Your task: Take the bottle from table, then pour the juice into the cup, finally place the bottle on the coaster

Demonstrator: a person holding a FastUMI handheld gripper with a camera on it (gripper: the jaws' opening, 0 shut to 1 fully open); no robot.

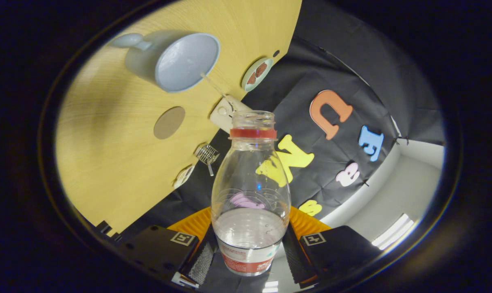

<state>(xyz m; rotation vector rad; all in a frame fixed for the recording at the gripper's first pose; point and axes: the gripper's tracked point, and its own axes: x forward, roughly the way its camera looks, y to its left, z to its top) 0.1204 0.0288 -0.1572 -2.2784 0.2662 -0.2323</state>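
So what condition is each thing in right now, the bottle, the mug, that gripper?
Clear plastic bottle: uncapped, partly filled with clear liquid, held between the fingers.
Pale blue ceramic mug: looks empty.
Round brown coaster: bare, nothing on it.
Gripper: shut on the bottle's lower body.

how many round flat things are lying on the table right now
3 that I can make out: a brown coaster near the cup, a small plate at the table's far edge, and another disc by the wire piece, partly cut off. Others may be hidden behind the bottle.
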